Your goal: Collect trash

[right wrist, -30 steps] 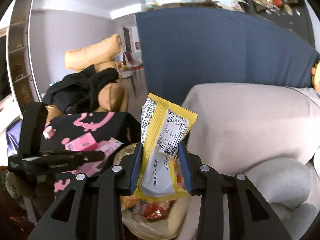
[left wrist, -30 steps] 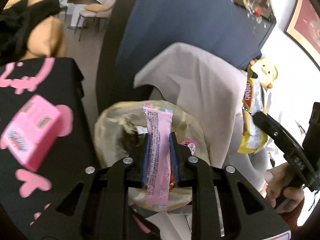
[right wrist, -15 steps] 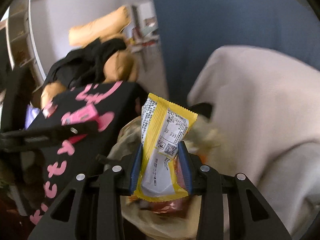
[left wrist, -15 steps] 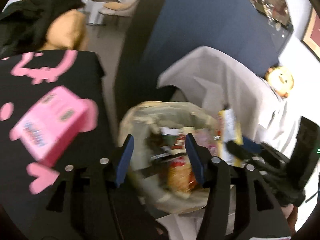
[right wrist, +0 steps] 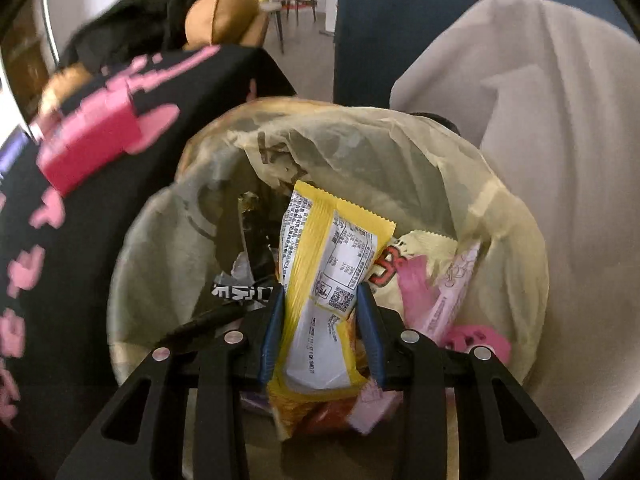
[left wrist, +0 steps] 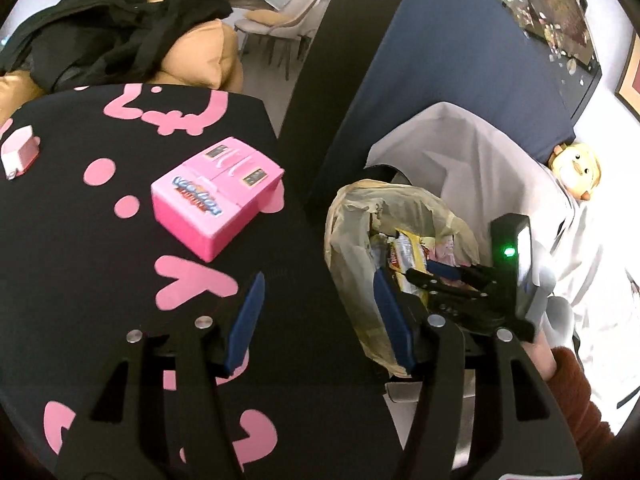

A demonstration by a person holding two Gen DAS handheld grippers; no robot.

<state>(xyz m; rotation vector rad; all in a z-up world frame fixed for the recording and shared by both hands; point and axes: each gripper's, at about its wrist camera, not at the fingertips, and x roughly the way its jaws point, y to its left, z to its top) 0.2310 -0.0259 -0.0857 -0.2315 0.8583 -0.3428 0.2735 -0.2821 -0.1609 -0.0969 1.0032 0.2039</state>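
My right gripper [right wrist: 322,300] is shut on a yellow and white snack wrapper [right wrist: 330,272] and holds it down inside the mouth of the lined trash bin [right wrist: 420,152]. Several wrappers lie in the bin, among them a long pink wrapper [right wrist: 450,296]. My left gripper [left wrist: 316,312] is open and empty, over the black cloth's right edge, beside the bin [left wrist: 348,248]. The right gripper [left wrist: 440,276] and its yellow wrapper [left wrist: 406,256] also show in the left wrist view, inside the bin.
A pink toy box [left wrist: 216,196] lies on the black cloth with pink letters [left wrist: 60,240]. A small pink box [left wrist: 20,152] sits at its far left. A grey sheet [left wrist: 500,168], a blue panel [left wrist: 440,60] and a plush duck [left wrist: 576,168] stand behind the bin.
My left gripper let go of the long pink wrapper into the bin, opened wide and swung left over the black cloth. My right gripper moved down into the bin with the yellow wrapper.
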